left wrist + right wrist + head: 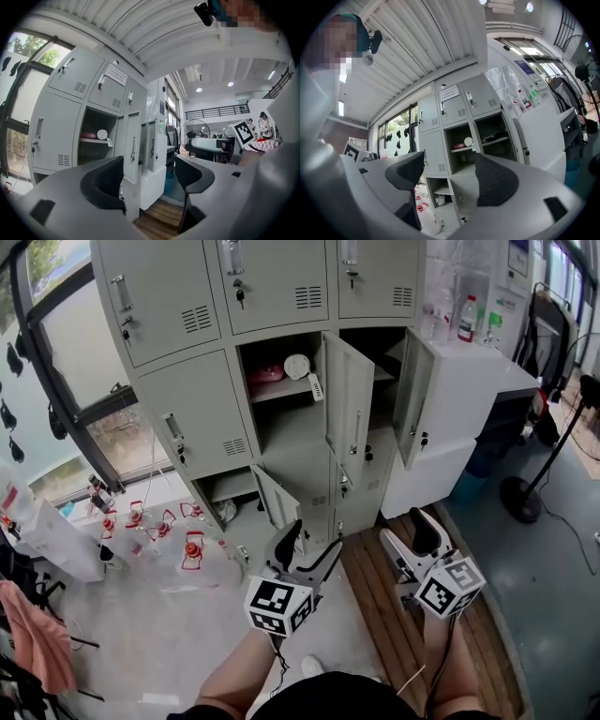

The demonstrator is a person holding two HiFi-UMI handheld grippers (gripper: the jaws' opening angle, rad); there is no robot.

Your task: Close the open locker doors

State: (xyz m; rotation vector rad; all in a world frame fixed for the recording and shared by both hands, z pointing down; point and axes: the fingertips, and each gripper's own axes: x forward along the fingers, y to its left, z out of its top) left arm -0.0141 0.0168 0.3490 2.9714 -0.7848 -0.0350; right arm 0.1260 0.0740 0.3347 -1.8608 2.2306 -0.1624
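Observation:
A grey locker bank stands ahead of me. Three of its doors hang open: the middle-row centre door, the middle-row right door and a low bottom-row door. The open centre compartment holds a pink item and a white round thing on a shelf. My left gripper is open and empty, well short of the lockers, below the low door. My right gripper is open and empty too, below the centre door. The open doors show past the left gripper. Beyond the right gripper are the open compartments.
A white cabinet with bottles adjoins the lockers on the right. A standing fan's base sits on the floor further right. Red and white items lie on the floor at left. A wooden platform is under me.

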